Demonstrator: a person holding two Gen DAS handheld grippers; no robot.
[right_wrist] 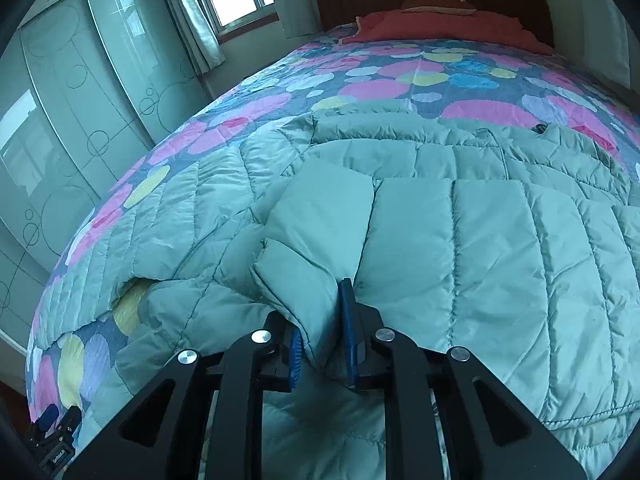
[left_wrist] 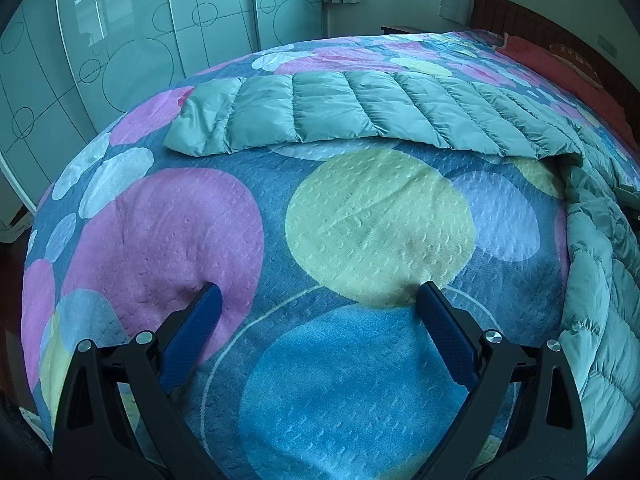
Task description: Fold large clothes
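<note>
Left gripper [left_wrist: 320, 296]: hanging wide open over the spotted bedspread [left_wrist: 360, 220], gripping nothing.
Jacket sleeve [left_wrist: 340, 108]: lying stretched flat across the bedspread, well apart from the left fingers.
Right gripper [right_wrist: 322, 320]: pinching a cuff fold [right_wrist: 316, 280] narrowly between blue pads.
Puffer jacket [right_wrist: 480, 240]: lying spread over the bed, sleeve doubled onto the body.

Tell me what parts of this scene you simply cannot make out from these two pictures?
- Puffy jacket: its near hem, right wrist view, hidden behind the right gripper.
- Same jacket, left wrist view: the body is cut off by the right edge; only a sleeve shows fully.
- Pillow lettering: too small, blurred.
- Left gripper: holds nothing.
</note>
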